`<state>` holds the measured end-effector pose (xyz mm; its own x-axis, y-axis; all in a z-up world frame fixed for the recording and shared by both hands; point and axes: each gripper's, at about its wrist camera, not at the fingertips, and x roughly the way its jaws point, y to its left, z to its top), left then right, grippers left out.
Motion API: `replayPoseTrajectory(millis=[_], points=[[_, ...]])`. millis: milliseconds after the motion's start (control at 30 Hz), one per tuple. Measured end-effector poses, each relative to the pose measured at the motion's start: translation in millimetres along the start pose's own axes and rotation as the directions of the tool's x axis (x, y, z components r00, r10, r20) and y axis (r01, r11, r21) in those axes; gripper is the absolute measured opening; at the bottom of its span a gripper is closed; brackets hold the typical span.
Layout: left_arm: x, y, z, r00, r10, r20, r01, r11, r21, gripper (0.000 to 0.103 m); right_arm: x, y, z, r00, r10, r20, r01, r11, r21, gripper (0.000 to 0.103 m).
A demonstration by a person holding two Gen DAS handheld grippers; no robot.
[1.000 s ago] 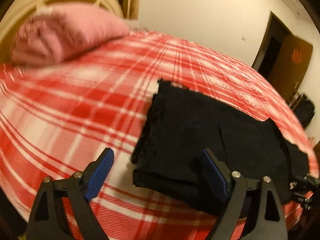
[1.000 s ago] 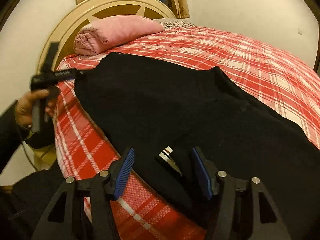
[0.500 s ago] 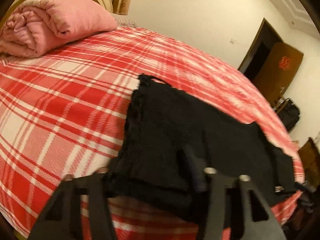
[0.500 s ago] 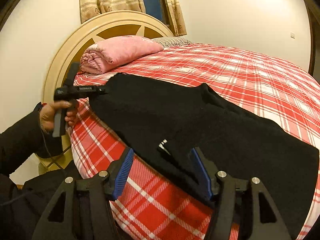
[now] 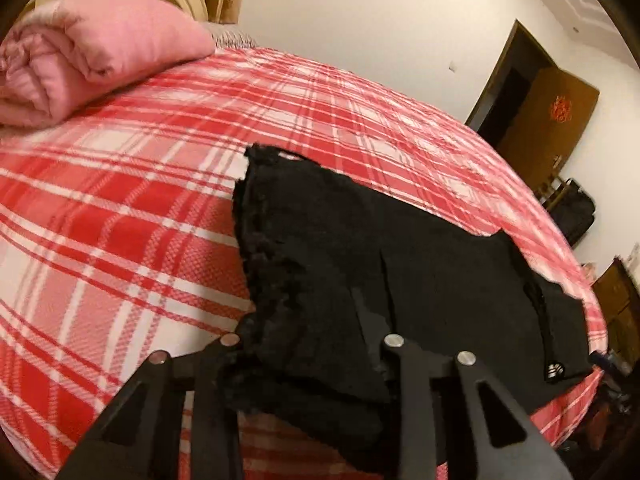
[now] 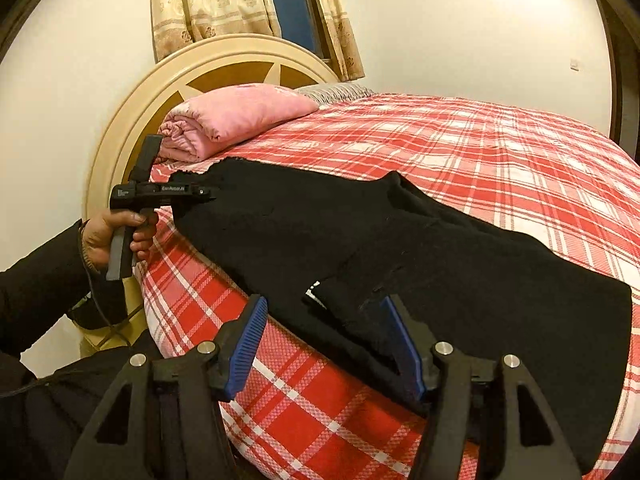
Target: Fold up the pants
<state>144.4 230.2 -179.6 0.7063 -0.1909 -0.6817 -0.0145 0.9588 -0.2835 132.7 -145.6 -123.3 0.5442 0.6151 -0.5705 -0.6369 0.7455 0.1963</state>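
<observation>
Here left tongs clamp pants; right tongs gape.

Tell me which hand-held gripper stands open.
The right hand-held gripper: its blue pads sit wide apart over the pants. The left is buried in cloth.

Pants matt black fuzzy cloth; bedspread woven plaid; headboard glossy.
</observation>
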Motion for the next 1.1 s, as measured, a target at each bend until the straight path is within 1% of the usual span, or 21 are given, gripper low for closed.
replayPoseTrajectory(millis=[100,200,367,533,667,833,967,1100], points=[[-11,-3,3,0.999,-0.01,0.043,0.012,0.999,-0.037,0.032,-4,-2,2,1.0,-0.009,0.01,0.009,1.0,0.004,0.061],[-22,-13,8,0.997,-0.017,0.082,0.02,0.999,-0.046,0.032,-6,-7,3,1.0,-0.018,0.013,0.018,1.0,0.016,0.061],[-43,-38,19,0.988,-0.069,0.135,0.07,0.998,0.001,0.032,-9,-14,6,0.998,-0.055,0.012,0.055,0.998,0.025,0.061],[-62,-79,34,0.975,-0.136,0.174,0.123,0.989,0.081,0.031,-21,-24,12,0.994,-0.108,0.021,0.107,0.993,0.045,0.061],[-68,-115,44,0.972,-0.185,0.147,0.165,0.977,0.138,0.03,-38,-33,16,0.988,-0.151,0.028,0.15,0.987,0.051,0.061],[-76,-160,49,0.956,-0.263,0.129,0.233,0.949,0.212,0.029,-63,-47,14,0.977,-0.21,0.03,0.208,0.977,0.038,0.061],[-78,-199,52,0.938,-0.33,0.103,0.293,0.917,0.272,0.028,-80,-67,6,0.965,-0.26,0.03,0.258,0.965,0.054,0.061],[-71,-239,49,0.923,-0.381,0.054,0.343,0.879,0.33,0.028,-93,-91,-4,0.956,-0.292,0.026,0.288,0.951,0.117,0.061]])
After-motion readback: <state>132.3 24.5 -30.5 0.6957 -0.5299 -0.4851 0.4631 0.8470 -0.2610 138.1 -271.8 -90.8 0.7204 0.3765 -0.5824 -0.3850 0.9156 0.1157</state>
